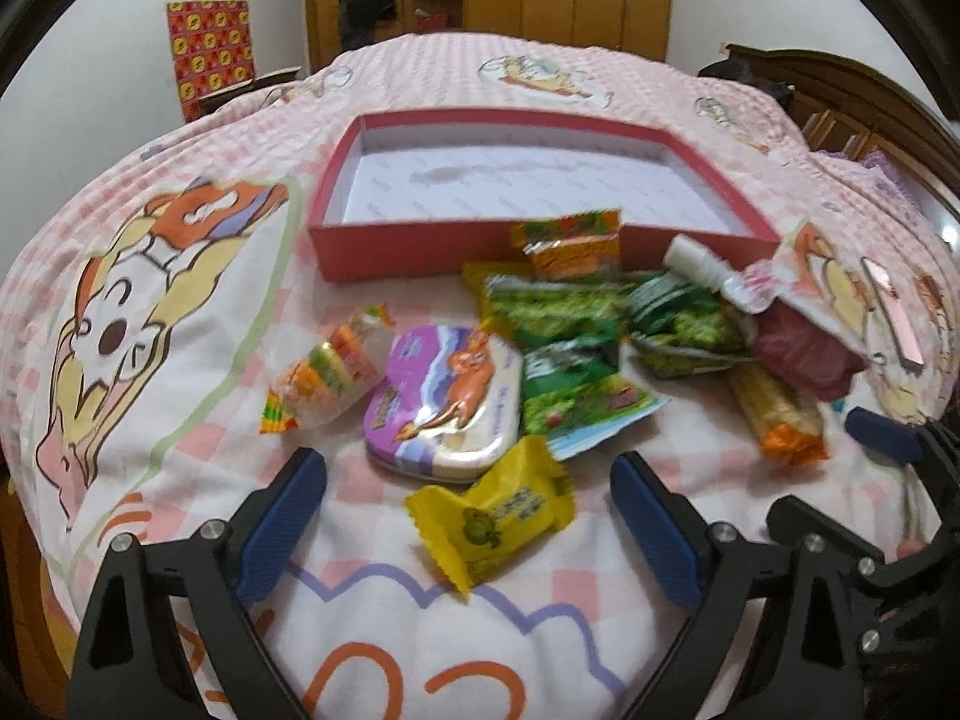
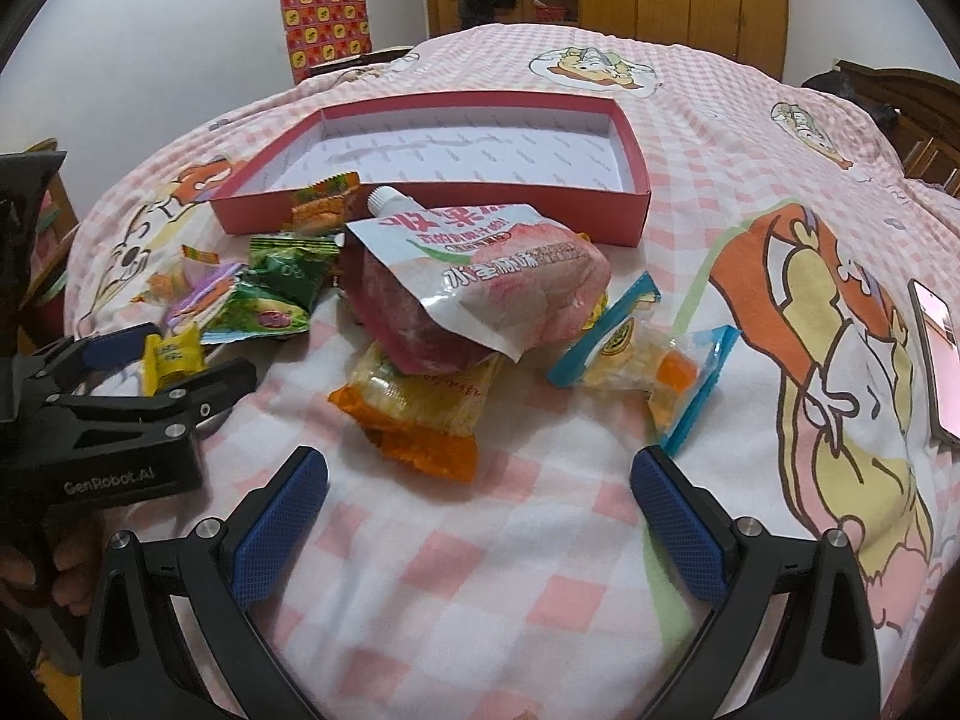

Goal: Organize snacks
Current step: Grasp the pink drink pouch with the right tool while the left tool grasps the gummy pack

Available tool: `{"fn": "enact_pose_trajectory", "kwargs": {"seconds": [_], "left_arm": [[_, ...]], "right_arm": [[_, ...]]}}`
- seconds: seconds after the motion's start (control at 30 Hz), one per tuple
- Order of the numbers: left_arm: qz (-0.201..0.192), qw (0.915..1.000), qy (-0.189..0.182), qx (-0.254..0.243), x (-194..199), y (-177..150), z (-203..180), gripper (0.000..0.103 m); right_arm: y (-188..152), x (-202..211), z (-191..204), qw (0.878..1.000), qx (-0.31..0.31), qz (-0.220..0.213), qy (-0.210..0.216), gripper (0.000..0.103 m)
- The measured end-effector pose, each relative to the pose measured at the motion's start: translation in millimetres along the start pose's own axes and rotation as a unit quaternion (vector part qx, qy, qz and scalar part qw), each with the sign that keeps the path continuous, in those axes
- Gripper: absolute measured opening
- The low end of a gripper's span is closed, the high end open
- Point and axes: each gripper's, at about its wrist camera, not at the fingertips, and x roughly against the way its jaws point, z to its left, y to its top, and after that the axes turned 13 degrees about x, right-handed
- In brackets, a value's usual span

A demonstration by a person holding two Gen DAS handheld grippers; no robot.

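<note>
Both grippers empty, fingers spread wide, hovering low over the bed. Left gripper sits at frame bottom of the left wrist view, with the yellow candy lying on the quilt between its blue pads, not touching either. Right gripper at frame bottom of the right wrist view, nothing between the fingers; the orange-ended cracker pack is just above them. Snack pile sits mid-frame in both views, in front of the red box, which is open and holds nothing. One orange packet leans on the box's near wall. Purple tin left of centre, touching green packets; striped candy bag just left of the tin. Peach spout pouch lies on top of the cracker pack, cap pointing to the box. Blue-edged packet right of the pouch, apart from the pile. Phone, probably, at the right frame edge; cropped there.
</note>
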Motion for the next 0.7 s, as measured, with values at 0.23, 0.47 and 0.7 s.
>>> {"fn": "enact_pose_trajectory", "kwargs": {"seconds": [0.23, 0.47, 0.7], "left_arm": [[-0.023, 0.9995, -0.018, -0.011, 21.1, 7.4, -2.1, 0.098], [-0.029, 0.9993, -0.015, -0.017, 35.4, 14.7, 12.1, 0.094], [-0.011, 0.9997, -0.023, 0.007, 29.1, 21.4, 30.8, 0.077]], "right_arm": [[6.0, 18.9, -1.4, 1.000, 0.008, -0.022, 0.002, 0.103], [16.8, 28.1, -7.0, 0.999, 0.012, -0.043, 0.003, 0.103], [28.7, 29.9, -15.6, 0.998, 0.016, -0.055, 0.007, 0.103]]}}
